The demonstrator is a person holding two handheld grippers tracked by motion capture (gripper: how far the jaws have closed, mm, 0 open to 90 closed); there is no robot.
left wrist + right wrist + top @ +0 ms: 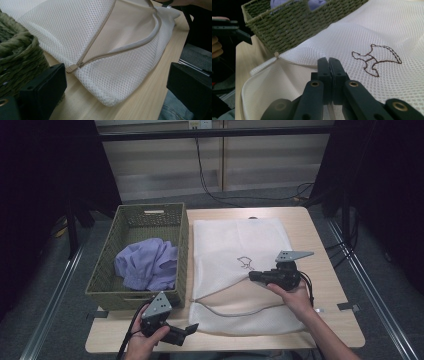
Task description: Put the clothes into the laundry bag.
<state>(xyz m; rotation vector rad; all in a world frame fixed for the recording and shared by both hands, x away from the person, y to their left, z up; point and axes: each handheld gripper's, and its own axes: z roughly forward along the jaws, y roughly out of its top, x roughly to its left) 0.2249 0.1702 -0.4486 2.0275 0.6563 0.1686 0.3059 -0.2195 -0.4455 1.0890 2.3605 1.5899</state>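
Currently the right gripper (256,276) has its jaws closed on the upper layer of the white mesh laundry bag (240,240), pinching the mesh at the edge of the unzipped opening, just below the embroidered bird motif (375,60). The bag lies flat on the right half of the desk (327,270), its left edge beside the woven green basket (107,270), which occupies the desk's left side. The zipper (120,50) runs open in a curve across the bag's near portion, and its closed end (72,68) sits at the bag's near left corner, close to the basket wall.

The left gripper (192,329) hovers at the near edge of the desk, in front of the basket, with its jaws standing apart and nothing between them; they point toward the zipper's closed end.

The lilac garment (147,262) lies crumpled inside the basket, toward its near end.

Step in hand, as judged: opening the bag mouth by lifting the upper mesh layer so that the interior is accessible.

Next move, as judged: the right gripper needs to hold the layer raised while the left gripper turns to the basket, closes on the garment and carries it toward the opening. The pinch on thin mesh may slip; the opening should stay wide before insertion.
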